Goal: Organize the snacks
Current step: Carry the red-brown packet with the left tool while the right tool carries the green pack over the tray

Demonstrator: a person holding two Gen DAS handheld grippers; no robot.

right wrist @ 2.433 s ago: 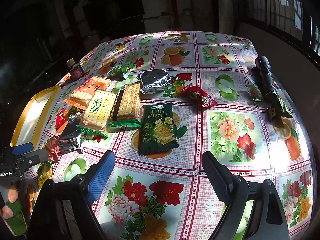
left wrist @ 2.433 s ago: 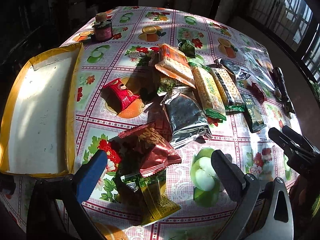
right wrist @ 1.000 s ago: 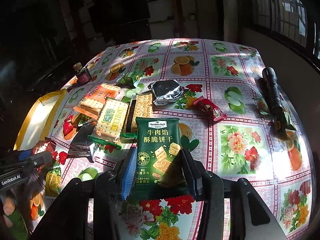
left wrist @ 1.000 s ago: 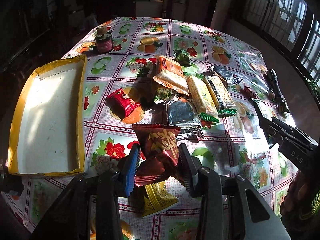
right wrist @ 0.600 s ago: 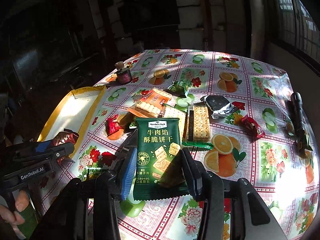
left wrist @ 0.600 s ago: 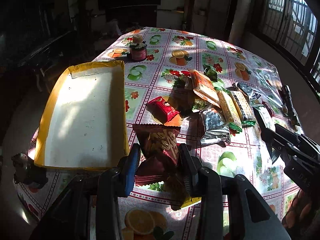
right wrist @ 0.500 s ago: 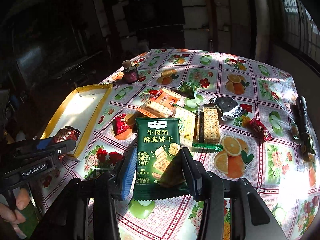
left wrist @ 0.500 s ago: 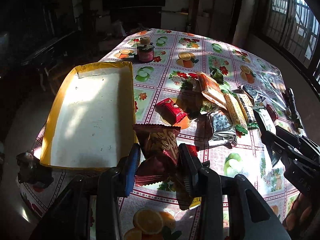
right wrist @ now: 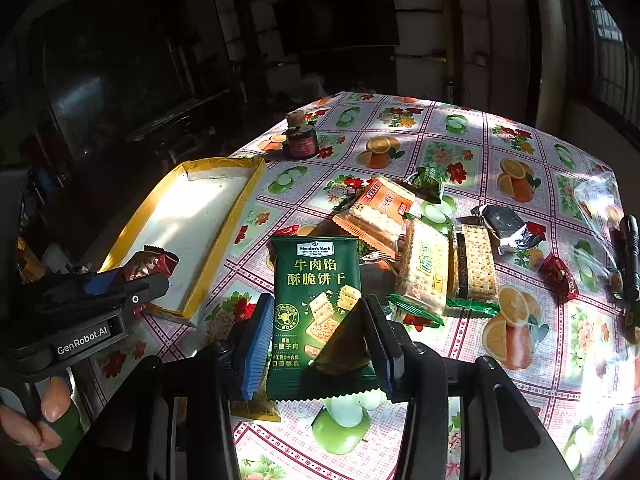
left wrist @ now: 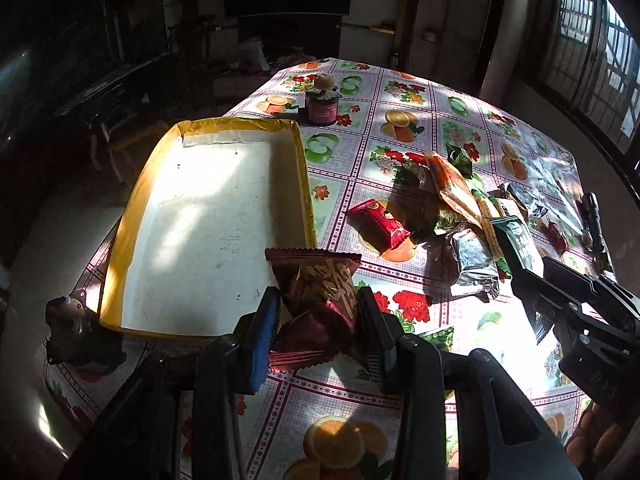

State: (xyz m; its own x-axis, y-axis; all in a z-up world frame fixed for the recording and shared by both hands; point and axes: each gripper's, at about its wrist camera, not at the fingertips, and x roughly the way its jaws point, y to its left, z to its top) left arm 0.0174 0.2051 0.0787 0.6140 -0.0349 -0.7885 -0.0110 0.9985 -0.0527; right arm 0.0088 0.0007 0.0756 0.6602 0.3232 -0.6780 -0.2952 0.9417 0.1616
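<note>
My left gripper [left wrist: 318, 320] is shut on a dark red snack packet [left wrist: 316, 284] and holds it above the near right corner of the yellow-rimmed white tray [left wrist: 304, 168]. My right gripper [right wrist: 316, 336] is shut on a green biscuit packet [right wrist: 314, 280] and holds it above the table, right of the tray [right wrist: 236, 216]. The left gripper also shows in the right wrist view [right wrist: 132, 280], and the right gripper in the left wrist view [left wrist: 532, 292]. Several snack packets lie in a pile [right wrist: 424, 256] on the table.
A small dark jar [left wrist: 321, 106] stands beyond the tray's far end. A black flashlight [right wrist: 630, 256] lies near the table's right edge. A red packet [left wrist: 378, 222] lies right of the tray. A yellow packet [right wrist: 256, 406] lies below my right gripper.
Both grippers closed on their packets, lifted them off the table and have carried them left toward the tray.
</note>
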